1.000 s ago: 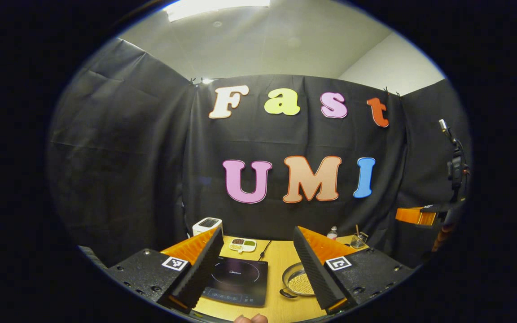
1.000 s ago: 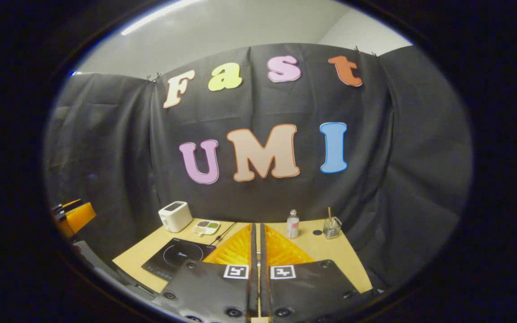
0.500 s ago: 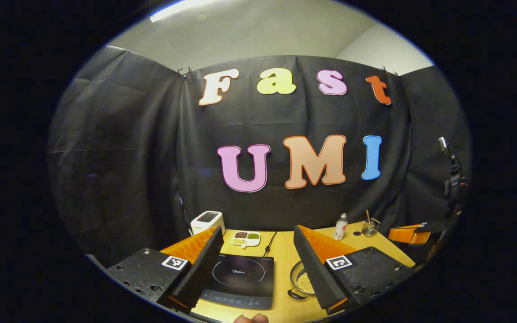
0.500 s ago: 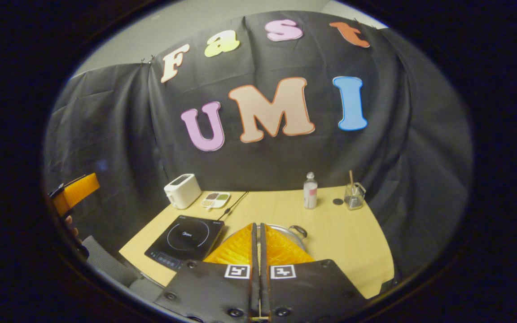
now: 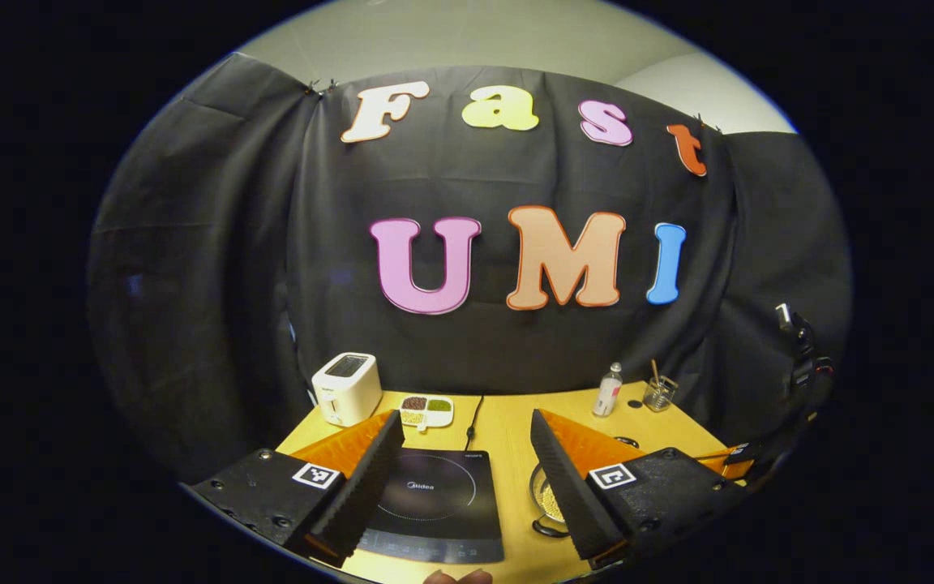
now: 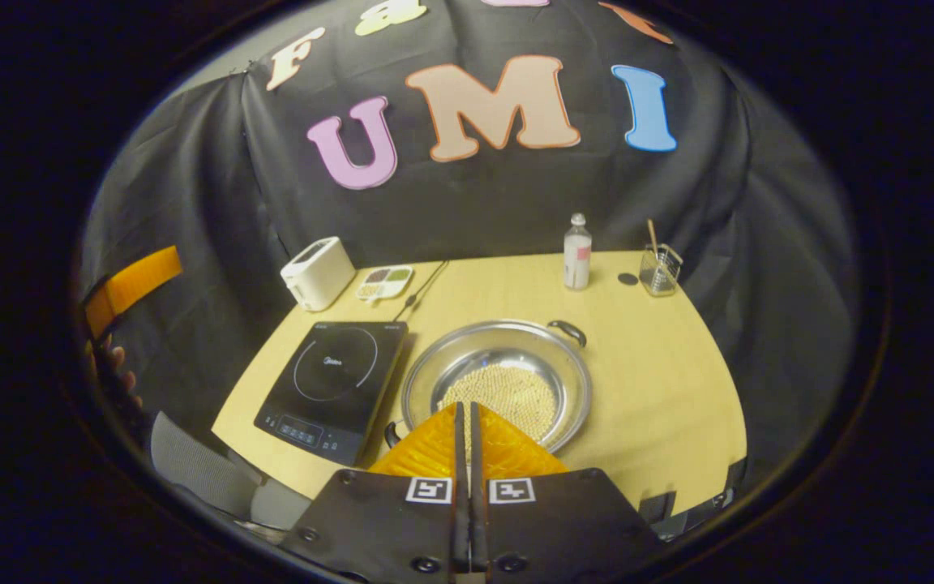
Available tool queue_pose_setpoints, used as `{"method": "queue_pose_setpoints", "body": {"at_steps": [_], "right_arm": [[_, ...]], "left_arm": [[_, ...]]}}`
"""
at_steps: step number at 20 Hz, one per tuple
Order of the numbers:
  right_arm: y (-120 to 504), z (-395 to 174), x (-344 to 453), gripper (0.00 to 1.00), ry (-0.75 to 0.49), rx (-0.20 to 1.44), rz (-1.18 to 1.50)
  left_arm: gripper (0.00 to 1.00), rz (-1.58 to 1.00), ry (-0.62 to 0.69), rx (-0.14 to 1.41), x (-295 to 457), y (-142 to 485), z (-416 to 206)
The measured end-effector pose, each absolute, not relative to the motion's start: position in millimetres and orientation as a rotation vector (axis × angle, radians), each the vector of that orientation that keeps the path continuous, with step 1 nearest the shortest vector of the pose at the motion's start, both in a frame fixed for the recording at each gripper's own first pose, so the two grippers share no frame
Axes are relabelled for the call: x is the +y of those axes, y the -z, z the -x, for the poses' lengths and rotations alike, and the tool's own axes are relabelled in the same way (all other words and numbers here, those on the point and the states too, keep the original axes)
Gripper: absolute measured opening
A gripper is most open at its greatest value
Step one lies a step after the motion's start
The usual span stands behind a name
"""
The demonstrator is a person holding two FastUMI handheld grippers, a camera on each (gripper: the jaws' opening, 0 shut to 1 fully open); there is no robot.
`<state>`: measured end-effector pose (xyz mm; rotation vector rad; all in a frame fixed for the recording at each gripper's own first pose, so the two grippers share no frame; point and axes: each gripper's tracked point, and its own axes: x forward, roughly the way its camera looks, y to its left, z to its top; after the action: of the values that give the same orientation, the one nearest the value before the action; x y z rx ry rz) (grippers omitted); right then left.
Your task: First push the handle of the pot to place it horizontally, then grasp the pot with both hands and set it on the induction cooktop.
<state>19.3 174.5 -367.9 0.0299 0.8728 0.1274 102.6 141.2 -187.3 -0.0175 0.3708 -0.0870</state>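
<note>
Nearest in the right gripper view, we are holding the right gripper (image 6: 467, 414) with its two fingers pressed together and nothing between them, hanging above the near rim of the pot (image 6: 496, 388). The pot is sitting on the wooden table (image 6: 661, 389), just right of the induction cooktop (image 6: 334, 388) and apart from it, with pale beads lying in its bottom. One dark handle (image 6: 567, 329) is pointing toward the far right; the other is peeking out at the near left by our fingertips.

In the left gripper view, we are holding the left gripper (image 5: 464, 474) wide open and empty, hovering over the cooktop's near side, with the pot partly hidden behind its right-hand finger.

Farther back, a white toaster (image 6: 317, 272) is standing at the far left corner, with a small divided dish (image 6: 384, 281) beside it. A bottle (image 6: 576, 253) and a glass jar (image 6: 658, 272) are standing along the far edge.
</note>
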Motion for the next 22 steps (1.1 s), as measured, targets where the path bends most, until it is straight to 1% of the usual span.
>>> {"method": "queue_pose_setpoints", "body": {"at_steps": [1, 2, 3, 4, 5, 6, 7, 10, 13, 18, 22], "right_arm": [[378, -14, 181, 0.0, -0.11, 0.901, -0.033], [387, -10, 188, 0.02, -0.096, 0.928, -0.036], [398, -5, 191, 0.03, -0.077, 0.957, -0.029], [409, 0, 193, 0.0, -0.054, 0.991, -0.007], [420, 3, 192, 0.03, -0.027, 1.009, 0.017], [429, 6, 194, 0.03, -0.009, 1.03, 0.039], [436, 10, 200, 0.03, 0.001, 1.053, 0.052], [456, 20, 215, 0.03, 0.026, 1.117, 0.045], [478, 27, 220, 0.03, 0.063, 1.172, 0.023], [505, 36, 220, 0.03, 0.111, 1.24, 0.008], [530, 41, 222, 0.03, 0.151, 1.281, -0.02]], "left_arm": [[0.96, 0.019, 0.108, 0.376, 148, 193, -106], [0.96, 0.024, 0.134, 0.365, 150, 197, -113], [0.96, 0.019, 0.154, 0.37, 155, 201, -117], [0.96, 0.009, 0.167, 0.378, 162, 210, -118], [0.96, 0.011, 0.19, 0.37, 164, 213, -122], [0.94, 0.013, 0.217, 0.37, 164, 217, -125], [0.96, 0.008, 0.241, 0.377, 166, 222, -127], [0.96, 0.007, 0.275, 0.388, 182, 234, -131], [0.96, 0.036, 0.284, 0.402, 193, 245, -133], [0.96, 0.092, 0.258, 0.444, 209, 264, -127], [0.96, 0.085, 0.238, 0.454, 226, 269, -120]]}}
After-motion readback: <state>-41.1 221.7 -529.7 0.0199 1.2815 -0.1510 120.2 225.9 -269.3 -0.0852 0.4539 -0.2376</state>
